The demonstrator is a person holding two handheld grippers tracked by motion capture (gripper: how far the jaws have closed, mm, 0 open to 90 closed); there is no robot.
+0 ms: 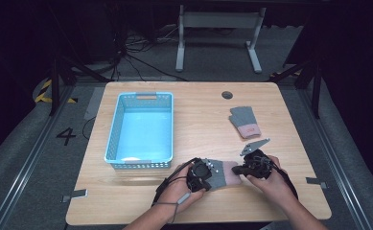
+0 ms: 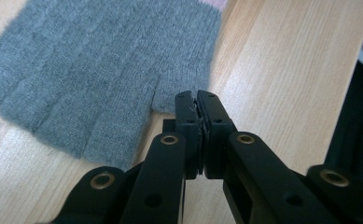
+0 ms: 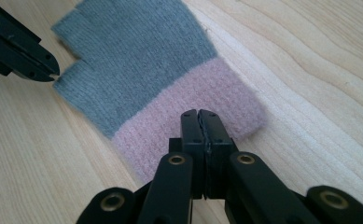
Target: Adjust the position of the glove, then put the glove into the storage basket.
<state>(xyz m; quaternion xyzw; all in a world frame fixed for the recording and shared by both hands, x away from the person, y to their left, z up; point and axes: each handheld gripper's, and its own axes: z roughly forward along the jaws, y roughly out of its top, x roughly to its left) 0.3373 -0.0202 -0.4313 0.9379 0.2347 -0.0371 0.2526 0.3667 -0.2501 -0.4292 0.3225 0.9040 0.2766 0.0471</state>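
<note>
A wooden table [image 1: 193, 201] is seen from above, with a pale blue basket [image 1: 141, 130] standing empty on its left half, taken here as the landmark. A second grey glove with a pink cuff [image 1: 245, 121] is laid to the right of the basket, well apart from it and farther from the person. The glove being worked on [image 1: 221, 173] is spread flat near the basket's front right corner, close to the table's near edge, its grey fingers turned toward the basket and its pink cuff [image 3: 188, 122] turned away from it.

The left tongs [image 2: 197, 103] are pressed shut, their tips set against the edge of the glove's thumb [image 2: 181, 88]; whether any wool is pinched between them cannot be told. The right tongs [image 3: 199, 120] are likewise closed, their tips resting on the cuff, and again a true hold on the knit cannot be confirmed.

Trouble is judged most likely at the lift. If only a few loose fibres are caught at either end, the glove could slip free and drop back onto the table, or hang from one pair of tongs and fold over. An uneven pull between the two hands could stretch or twist the soft knit. On the way to the basket, a trailing finger could be snagged on the basket's near rim [image 1: 138, 164], leaving the glove draped over the wall rather than inside.
</note>
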